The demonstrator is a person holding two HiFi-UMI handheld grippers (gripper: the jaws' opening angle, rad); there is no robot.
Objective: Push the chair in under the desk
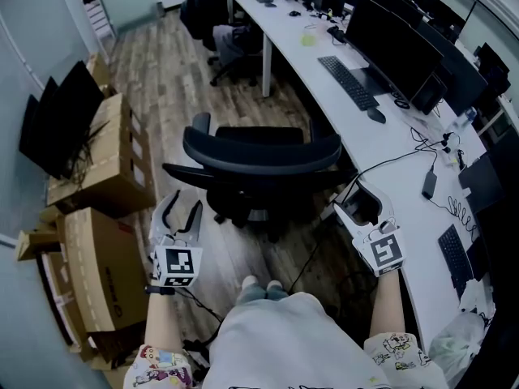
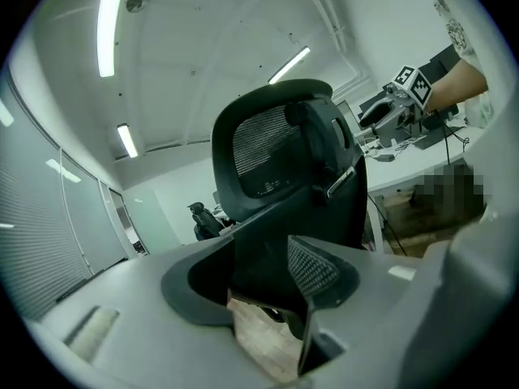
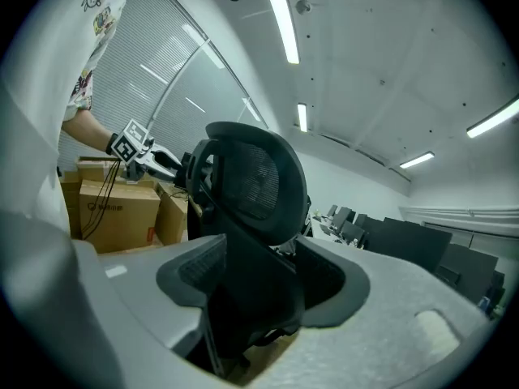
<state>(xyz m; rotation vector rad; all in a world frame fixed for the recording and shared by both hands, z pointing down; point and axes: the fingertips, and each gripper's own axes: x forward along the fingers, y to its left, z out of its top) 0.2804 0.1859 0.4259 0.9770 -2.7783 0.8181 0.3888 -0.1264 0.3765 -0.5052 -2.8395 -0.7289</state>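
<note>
Two grippers in the lower half: the left gripper [image 1: 184, 203] and the right gripper [image 1: 366, 191]. One chair [image 1: 259, 154] sits at centre. Three keyboards [image 1: 349, 82] lie along the desk [image 1: 385, 148] — top centre to lower right. Two large cardboard boxes [image 1: 105, 173] stand at the left edge.

Left tool [image 1: 182, 205], right tool [image 1: 358, 198] held forward, jaws apart.

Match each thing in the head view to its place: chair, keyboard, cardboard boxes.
Things:
1 chair
2 keyboard
3 cardboard boxes

Places:
A on top of the white desk
B stacked by the wall at the left
C on the wooden floor, next to the desk's edge, not yet pushed under

Pairs: 1-C; 2-A; 3-B
</note>
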